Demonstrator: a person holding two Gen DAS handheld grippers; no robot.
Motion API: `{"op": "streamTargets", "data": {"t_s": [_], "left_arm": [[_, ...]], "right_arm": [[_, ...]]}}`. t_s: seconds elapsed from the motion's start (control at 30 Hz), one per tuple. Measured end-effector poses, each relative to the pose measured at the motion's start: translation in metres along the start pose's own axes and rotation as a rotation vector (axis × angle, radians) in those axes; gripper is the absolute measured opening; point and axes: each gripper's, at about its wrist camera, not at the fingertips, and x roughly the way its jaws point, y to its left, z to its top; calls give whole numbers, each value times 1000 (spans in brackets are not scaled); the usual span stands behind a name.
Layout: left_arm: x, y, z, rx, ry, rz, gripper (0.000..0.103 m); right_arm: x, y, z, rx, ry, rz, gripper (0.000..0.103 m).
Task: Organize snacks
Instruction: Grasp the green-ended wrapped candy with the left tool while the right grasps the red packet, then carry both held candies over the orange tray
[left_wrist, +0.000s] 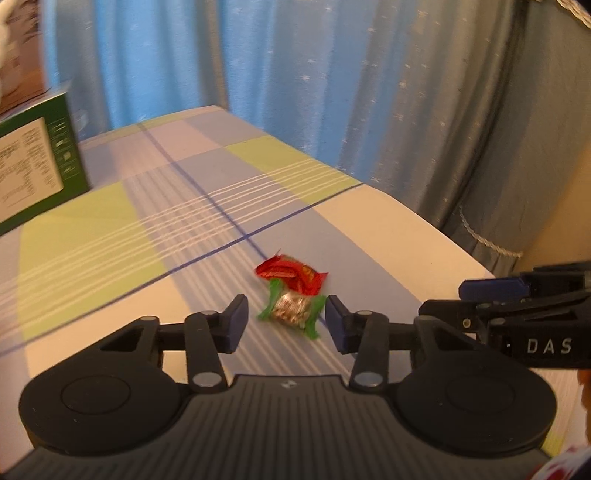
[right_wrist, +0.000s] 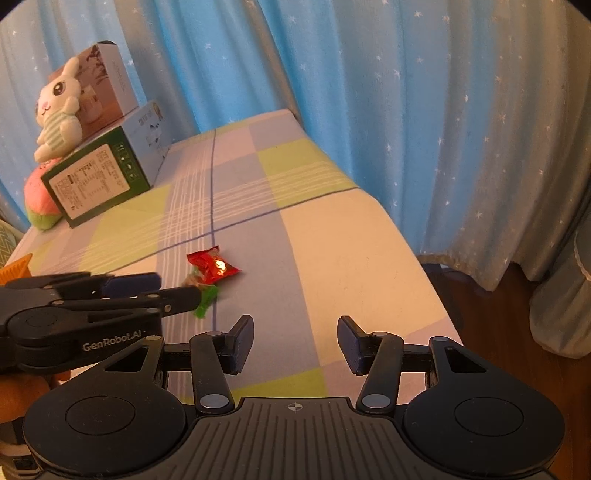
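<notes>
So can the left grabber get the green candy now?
Probably yes. The green-wrapped candy lies on the checked cloth right between the left gripper's open pads, nothing blocking it; the red-wrapped candy sits just behind.

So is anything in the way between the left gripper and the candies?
Nothing visible is. The left gripper has its jaws apart on either side of the green-wrapped candy, pads not touching it. The red-wrapped candy lies just beyond, against the green one. The right gripper is off to the side over bare cloth.
</notes>
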Motion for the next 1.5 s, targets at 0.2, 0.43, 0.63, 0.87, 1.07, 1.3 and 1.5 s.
{"op": "streamTargets", "data": {"t_s": [0.2, 0.43, 0.63, 0.87, 1.07, 1.3, 1.5], "left_arm": [[14, -2, -1, 69, 11, -16, 29], [-3, 10, -7, -1, 8, 25, 21], [-32, 30, -23, -120, 21, 82, 20], [-49, 43, -38, -191, 26, 114, 20], [-55, 49, -47, -212, 24, 116, 20], [-53, 43, -49, -141, 20, 138, 20], [-48, 39, -51, -94, 22, 157, 23]], "right_arm": [[8, -3, 3, 12, -1, -14, 52], [15, 3, 6, -15, -16, 11, 52], [31, 20, 15, -82, -42, 99, 52], [64, 47, 26, -188, -53, 149, 52], [87, 59, 29, -256, -32, 139, 39], [87, 69, 19, -327, -45, 94, 23], [77, 68, 15, -293, -24, 102, 23]]}}
